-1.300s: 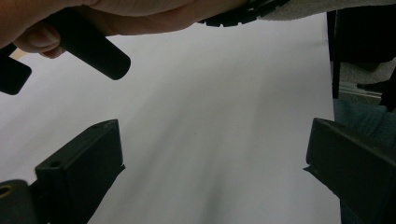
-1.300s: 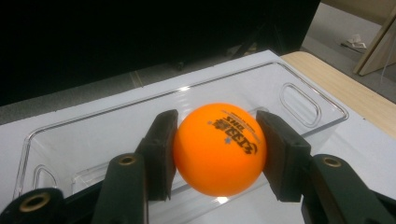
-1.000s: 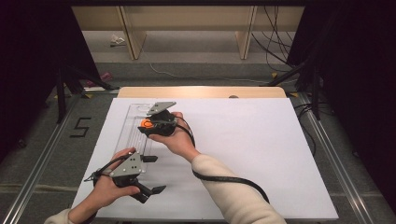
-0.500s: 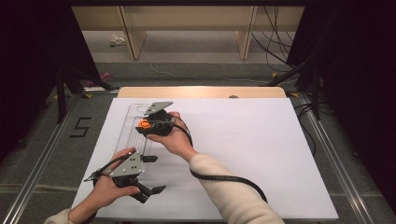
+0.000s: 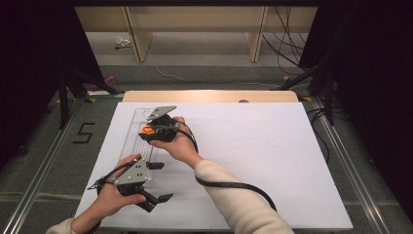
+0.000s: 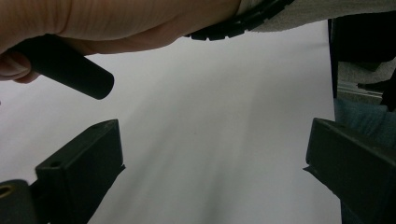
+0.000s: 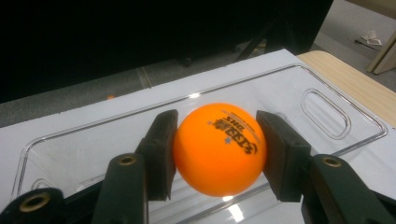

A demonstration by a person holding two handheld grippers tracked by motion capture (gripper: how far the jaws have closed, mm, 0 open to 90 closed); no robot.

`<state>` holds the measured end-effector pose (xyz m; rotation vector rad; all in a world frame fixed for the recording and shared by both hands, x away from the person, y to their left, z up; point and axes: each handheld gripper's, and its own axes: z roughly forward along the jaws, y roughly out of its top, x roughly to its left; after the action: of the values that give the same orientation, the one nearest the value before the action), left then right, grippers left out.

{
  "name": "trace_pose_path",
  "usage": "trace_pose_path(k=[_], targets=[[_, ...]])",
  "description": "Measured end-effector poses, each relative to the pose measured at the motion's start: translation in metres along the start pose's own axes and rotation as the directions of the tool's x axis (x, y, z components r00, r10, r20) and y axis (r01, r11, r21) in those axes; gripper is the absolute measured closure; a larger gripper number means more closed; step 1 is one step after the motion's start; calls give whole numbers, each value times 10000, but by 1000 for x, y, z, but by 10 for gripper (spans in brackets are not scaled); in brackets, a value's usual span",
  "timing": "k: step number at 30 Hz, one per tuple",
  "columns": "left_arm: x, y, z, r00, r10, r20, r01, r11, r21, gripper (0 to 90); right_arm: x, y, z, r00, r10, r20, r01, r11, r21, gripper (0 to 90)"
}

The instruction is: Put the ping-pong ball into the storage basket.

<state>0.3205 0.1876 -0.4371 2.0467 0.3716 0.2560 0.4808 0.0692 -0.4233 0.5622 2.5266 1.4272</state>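
An orange table-tennis ball [image 7: 219, 149] with dark print sits between the two black pads of my right gripper [image 7: 215, 154], which is shut on it. Under the ball lies a clear plastic tray [image 7: 325, 113] with a slot handle at its end. From above, the ball [image 5: 145, 130] and right gripper [image 5: 149, 133] hang over the tray [image 5: 130, 141] at the left of the white table. My left gripper [image 5: 160, 183] rests near the front left corner; its jaws [image 6: 212, 140] stand wide open over bare white surface with nothing between them.
A white sheet [image 5: 253, 156] covers the table, with a wooden strip [image 5: 209, 96] along its far edge. The right forearm and black cable [image 5: 229, 186] cross the sheet's front middle. Dark curtains and stands flank both sides.
The right gripper with the ball has shifted slightly to the left over the tray. The left hand has kept still.
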Motion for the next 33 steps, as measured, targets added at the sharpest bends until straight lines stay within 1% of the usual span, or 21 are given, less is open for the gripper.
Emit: trace_pose_path(k=[7,17,33], targets=[[0,0,0,10000,-3,8,3,10000,2,35,-1,2,3,10000,13,-14,-13,10000,0,516],[-1,0,0,10000,-17,11,17,10000,1,35,-2,1,8,9999,44,-101,-42,9999,136,516],[-1,0,0,10000,0,31,0,10000,10,35,-2,3,15,9998,-23,-219,29,9995,302,515]])
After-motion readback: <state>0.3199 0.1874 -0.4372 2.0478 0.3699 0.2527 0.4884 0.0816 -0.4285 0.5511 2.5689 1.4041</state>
